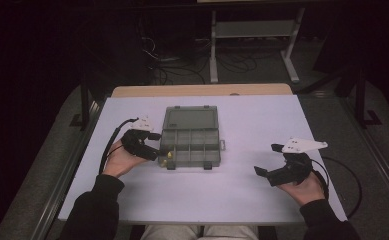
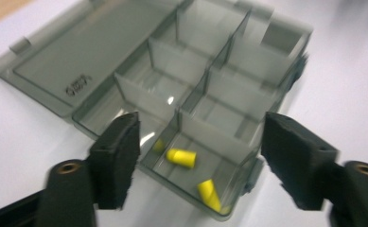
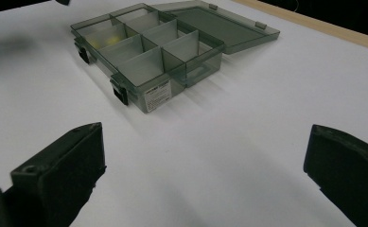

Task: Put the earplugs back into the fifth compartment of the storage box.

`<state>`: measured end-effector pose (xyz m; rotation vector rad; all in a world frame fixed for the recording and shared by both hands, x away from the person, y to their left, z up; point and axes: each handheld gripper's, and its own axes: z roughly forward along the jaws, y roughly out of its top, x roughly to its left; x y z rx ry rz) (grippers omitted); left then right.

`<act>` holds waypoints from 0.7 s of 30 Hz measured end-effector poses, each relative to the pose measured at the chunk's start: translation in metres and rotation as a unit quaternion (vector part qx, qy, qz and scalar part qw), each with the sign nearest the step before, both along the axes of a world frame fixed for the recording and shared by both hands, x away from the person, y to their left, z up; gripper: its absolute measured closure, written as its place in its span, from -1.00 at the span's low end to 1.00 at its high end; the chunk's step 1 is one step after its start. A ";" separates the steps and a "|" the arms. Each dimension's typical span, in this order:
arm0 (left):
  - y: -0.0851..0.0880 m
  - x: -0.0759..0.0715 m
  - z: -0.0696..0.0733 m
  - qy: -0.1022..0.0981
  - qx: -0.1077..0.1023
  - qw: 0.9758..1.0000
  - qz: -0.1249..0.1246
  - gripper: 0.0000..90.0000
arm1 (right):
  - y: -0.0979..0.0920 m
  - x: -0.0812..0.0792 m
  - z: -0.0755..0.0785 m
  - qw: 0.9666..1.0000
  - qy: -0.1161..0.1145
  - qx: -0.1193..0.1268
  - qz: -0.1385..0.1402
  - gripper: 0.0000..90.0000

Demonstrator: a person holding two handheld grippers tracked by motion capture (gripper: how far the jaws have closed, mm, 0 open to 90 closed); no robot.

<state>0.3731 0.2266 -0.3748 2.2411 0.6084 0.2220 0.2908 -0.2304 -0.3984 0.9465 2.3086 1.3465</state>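
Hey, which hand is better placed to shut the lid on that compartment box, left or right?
Probably left: the left gripper hovers open at the box edge, beside its flat-lying lid. The right gripper rests well apart.

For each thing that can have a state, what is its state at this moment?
Box: open, flat on the table.
Lid: folded back, lying flat behind the compartments.
Yellow pieces: lying loose in the corner compartment nearest the left gripper.
Other compartments: look empty.
Left gripper: open, nothing between the jaws, at the box's left edge.
Right gripper: open, empty, apart from the box.
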 end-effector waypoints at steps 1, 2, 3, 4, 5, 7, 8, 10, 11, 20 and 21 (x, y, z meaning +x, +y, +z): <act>0.002 -0.001 0.002 -0.004 -0.006 1.000 0.002 -0.46 | 0.000 0.000 0.000 1.000 0.000 0.000 0.000 -1.00; 0.004 -0.002 0.003 -0.007 -0.011 1.000 0.005 -0.51 | 0.000 0.000 0.000 1.000 0.000 0.000 0.000 -1.00; 0.006 -0.003 0.004 -0.009 -0.017 1.000 0.005 -0.57 | 0.000 0.000 0.000 1.000 0.000 0.000 -0.001 -1.00; 0.007 -0.004 0.005 -0.010 -0.024 1.000 0.008 -0.61 | 0.000 0.000 0.000 1.000 0.000 0.000 0.000 -1.00; 0.009 -0.005 0.006 -0.012 -0.028 0.999 0.011 -0.65 | 0.000 0.000 0.000 1.000 0.000 0.000 -0.001 -1.00; 0.013 -0.007 0.008 -0.019 -0.035 0.999 0.015 -0.71 | 0.000 0.000 0.000 1.000 0.000 -0.001 -0.001 -1.00; 0.016 -0.008 0.009 -0.020 -0.039 0.999 0.016 -0.74 | 0.000 0.000 0.000 1.000 0.000 -0.001 -0.001 -1.00; 0.019 -0.010 0.010 -0.025 -0.042 0.999 0.024 -0.88 | 0.000 0.000 0.000 1.000 0.001 -0.001 -0.001 -1.00; 0.021 -0.010 0.011 -0.025 -0.044 0.998 0.027 -0.94 | 0.000 0.000 0.000 1.000 0.000 -0.001 -0.001 -1.00; 0.044 -0.021 0.016 -0.043 -0.078 0.995 0.046 -1.00 | 0.000 -0.001 0.001 1.000 -0.001 -0.001 -0.002 -1.00; 0.046 -0.022 0.016 -0.048 -0.080 0.994 0.049 -1.00 | 0.000 -0.001 0.001 1.000 -0.001 0.000 -0.002 -1.00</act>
